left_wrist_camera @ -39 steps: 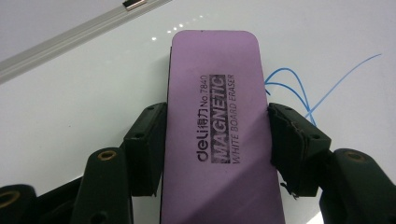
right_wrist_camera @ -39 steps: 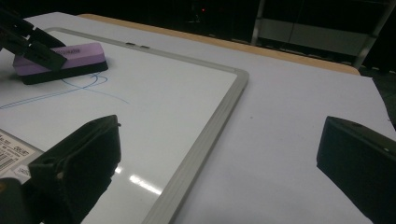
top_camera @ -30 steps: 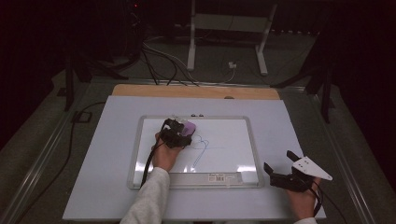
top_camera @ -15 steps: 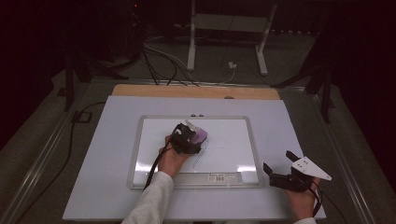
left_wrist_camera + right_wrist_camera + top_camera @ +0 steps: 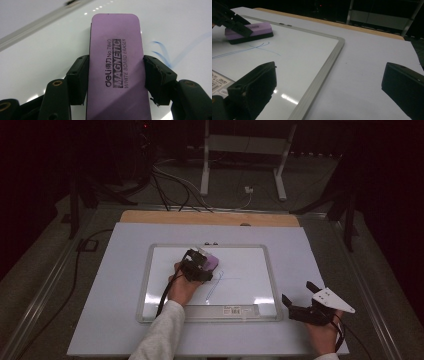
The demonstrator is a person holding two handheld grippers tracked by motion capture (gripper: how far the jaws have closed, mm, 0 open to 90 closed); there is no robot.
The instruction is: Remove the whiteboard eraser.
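A purple whiteboard eraser (image 5: 116, 72) lies flat on the whiteboard (image 5: 245, 260), and my left gripper (image 5: 202, 266) is shut on its two long sides. In the right gripper view the same eraser (image 5: 249, 32) rests at the far left, just above thin blue pen lines (image 5: 259, 47). Those blue lines (image 5: 215, 287) run down the board to the right of my left hand. My right gripper (image 5: 297, 302) sits off the board near the table's front right corner, its jaws wide apart with nothing between them.
The whiteboard's grey frame (image 5: 322, 75) runs diagonally in front of my right gripper. A barcode label (image 5: 235, 310) sits on the board's lower rail. The white tabletop (image 5: 115, 270) surrounds the board, with a wooden strip (image 5: 210, 218) at the back and cables (image 5: 170, 180) on the floor beyond.
My left gripper slid the eraser rightward and slightly down across the board. Blue marks to its right remain. The right gripper stayed put.
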